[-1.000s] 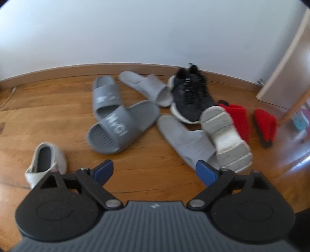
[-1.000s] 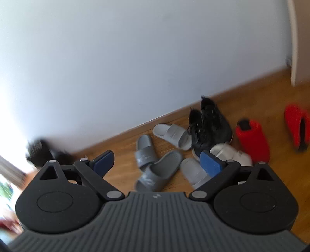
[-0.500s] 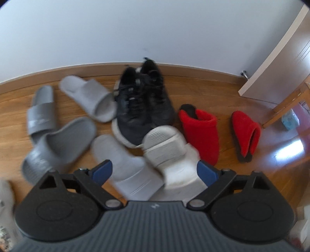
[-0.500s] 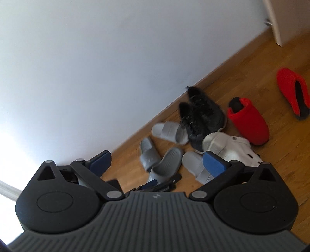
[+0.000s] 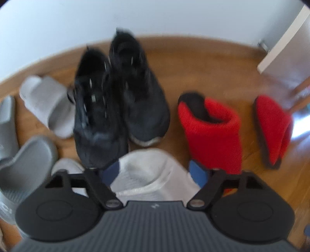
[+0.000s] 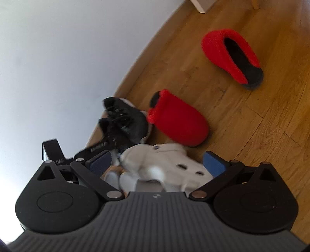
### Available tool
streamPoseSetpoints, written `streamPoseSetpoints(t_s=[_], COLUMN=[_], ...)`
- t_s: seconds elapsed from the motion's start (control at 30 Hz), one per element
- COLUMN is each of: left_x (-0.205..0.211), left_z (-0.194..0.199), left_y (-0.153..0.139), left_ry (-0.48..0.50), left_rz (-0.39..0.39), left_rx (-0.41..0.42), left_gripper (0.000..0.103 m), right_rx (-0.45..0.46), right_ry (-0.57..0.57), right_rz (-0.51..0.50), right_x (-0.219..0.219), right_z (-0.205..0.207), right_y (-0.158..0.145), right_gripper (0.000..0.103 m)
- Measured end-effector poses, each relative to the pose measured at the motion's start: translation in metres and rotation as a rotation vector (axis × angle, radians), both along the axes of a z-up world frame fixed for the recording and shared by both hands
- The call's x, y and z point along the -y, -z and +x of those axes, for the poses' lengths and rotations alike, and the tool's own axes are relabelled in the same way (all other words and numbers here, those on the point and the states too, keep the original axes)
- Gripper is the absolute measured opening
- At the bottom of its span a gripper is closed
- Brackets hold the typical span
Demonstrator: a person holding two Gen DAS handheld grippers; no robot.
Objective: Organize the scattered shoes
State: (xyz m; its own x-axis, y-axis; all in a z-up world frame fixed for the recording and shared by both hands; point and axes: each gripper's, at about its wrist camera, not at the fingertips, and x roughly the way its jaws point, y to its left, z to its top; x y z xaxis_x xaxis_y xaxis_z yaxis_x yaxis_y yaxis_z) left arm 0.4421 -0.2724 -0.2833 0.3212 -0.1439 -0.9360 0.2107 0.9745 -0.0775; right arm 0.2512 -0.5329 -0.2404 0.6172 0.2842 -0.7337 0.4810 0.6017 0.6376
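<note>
- Two grippers frame the white shoe (image 5: 147, 174) at lower centre; the left gripper (image 5: 155, 172) is closing, its pads not clearly pressing yet.
- Keep the right gripper (image 6: 157, 164) spread wide.
- Centre the shoe before squeezing, clear of the black sneakers (image 5: 116, 108).

Handheld grippers, black and grey
Each gripper (image 5: 156, 173) (image 6: 157, 161) has 2 blue pads, black linkage arms with silver pivot screws, round black housings, ribbed grey body

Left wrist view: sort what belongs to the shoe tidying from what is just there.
Job:
white shoe
black sneakers
red slippers
light grey slide
dark grey slides

Just there:
door
wall
</note>
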Motion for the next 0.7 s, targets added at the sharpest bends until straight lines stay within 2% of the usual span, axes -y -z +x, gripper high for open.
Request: streamPoseSetpoints(t_s=[0.1,0.2,0.23,0.27,0.33,0.4,0.53,0.63,0.7], left_x=[-0.003,-0.009,-0.013,-0.018,-0.031,-0.042,-0.06,-0.075,-0.094], left_z=[-0.016,-0.032,-0.038,-0.041,-0.05,-0.06,-0.07,-0.078,-0.083], left_y=[0.003,0.006,0.006,0.007,0.011,0.011,0.007,0.004,-0.007], left_ry=[0.077,0.117,0.12,0.114,0.098,0.095,0.092,0.087,0.016], left_rz=[-0.013,-0.033,-0.044,-0.05,-0.067,-0.08,-0.092,-0.102,-0.121], left_rx=[0.077,0.135,0.143,0.133,0.11,0.101,0.066,0.032,0.01], left_gripper=[0.069,0.069,0.069,0.069,0.068,0.068,0.068,0.062,0.063], right_rx=[0.04,0.073,0.079,0.079,0.021,0.001,0.055,0.063,0.069], right_ry=[-0.031,-0.073,-0.083,-0.087,-0.104,-0.117,-0.169,-0.248,-0.291], right_rz=[-0.024,-0.047,-0.036,-0.029,-0.009,-0.019,0.123,0.112,0.104], right_x=[0.006,0.013,0.016,0.017,0.017,0.015,0.007,-0.005,-0.013], right_z=[0.008,0.021,0.026,0.028,0.027,0.021,0.0,-0.001,0.001], right_y=[0.03,0.074,0.101,0.114,0.15,0.161,0.173,0.173,0.171], right_gripper=[0.102,0.102,0.102,0.102,0.102,0.102,0.102,0.102,0.102])
